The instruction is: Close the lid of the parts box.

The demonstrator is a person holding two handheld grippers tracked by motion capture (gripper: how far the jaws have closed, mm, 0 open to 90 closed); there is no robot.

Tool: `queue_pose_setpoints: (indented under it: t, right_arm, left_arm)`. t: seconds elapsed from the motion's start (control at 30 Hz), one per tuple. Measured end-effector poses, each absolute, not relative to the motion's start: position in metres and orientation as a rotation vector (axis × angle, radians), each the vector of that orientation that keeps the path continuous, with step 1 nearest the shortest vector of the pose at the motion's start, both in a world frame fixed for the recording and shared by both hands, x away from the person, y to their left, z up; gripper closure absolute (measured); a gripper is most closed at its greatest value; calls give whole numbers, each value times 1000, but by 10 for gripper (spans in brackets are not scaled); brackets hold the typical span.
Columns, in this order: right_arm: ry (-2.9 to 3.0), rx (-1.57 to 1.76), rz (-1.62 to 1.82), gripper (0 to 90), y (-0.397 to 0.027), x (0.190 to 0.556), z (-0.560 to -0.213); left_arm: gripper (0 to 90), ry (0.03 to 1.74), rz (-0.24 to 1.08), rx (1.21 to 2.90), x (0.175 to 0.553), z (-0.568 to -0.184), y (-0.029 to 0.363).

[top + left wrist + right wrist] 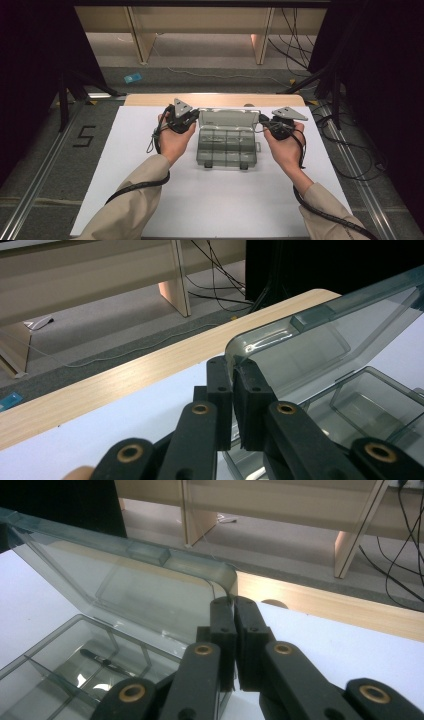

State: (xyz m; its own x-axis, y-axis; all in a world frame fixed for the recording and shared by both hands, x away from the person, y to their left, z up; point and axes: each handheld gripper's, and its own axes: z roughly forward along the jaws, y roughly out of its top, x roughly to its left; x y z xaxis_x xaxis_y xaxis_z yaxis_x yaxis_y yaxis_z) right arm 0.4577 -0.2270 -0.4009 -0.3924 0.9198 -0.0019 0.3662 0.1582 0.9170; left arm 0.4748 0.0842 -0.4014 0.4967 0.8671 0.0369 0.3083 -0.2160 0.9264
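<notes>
The clear compartment box (227,145) is set mid-bench, toward the far side, its lid (229,118) raised upright. Each upper lid corner is pinched between nearly shut jaws: left gripper (234,371), right gripper (233,600). Judged so, the lid remains to be swung fully. The white bench (210,200) lies open nearby; its far wooden edge is close behind the lid.

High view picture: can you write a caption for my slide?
Two hand-held tongs, left and right, pinch the raised lid of a clear compartment box on a white table.
</notes>
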Motion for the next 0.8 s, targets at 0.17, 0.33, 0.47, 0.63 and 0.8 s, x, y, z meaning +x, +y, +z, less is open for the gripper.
queue_pose_setpoints:
  t: [0.17,0.33,0.47,0.63,0.8]
  right_arm:
    - [1850,1219,1210,886,-227,456,-402]
    - [1847,1212,1217,886,-226,454,-403]
    - [1843,1207,1213,886,-226,452,-403]
    - [1853,1201,1216,886,-227,450,-404]
    - [1860,1204,1208,886,-226,447,-404]
  left_arm:
    - [859,981,728,1773,473,-402,84]
    - [858,974,734,1774,470,-403,84]
    - [857,971,740,1773,468,-404,85]
    - [856,960,753,1779,464,-406,84]
    - [855,951,762,1787,462,-407,85]
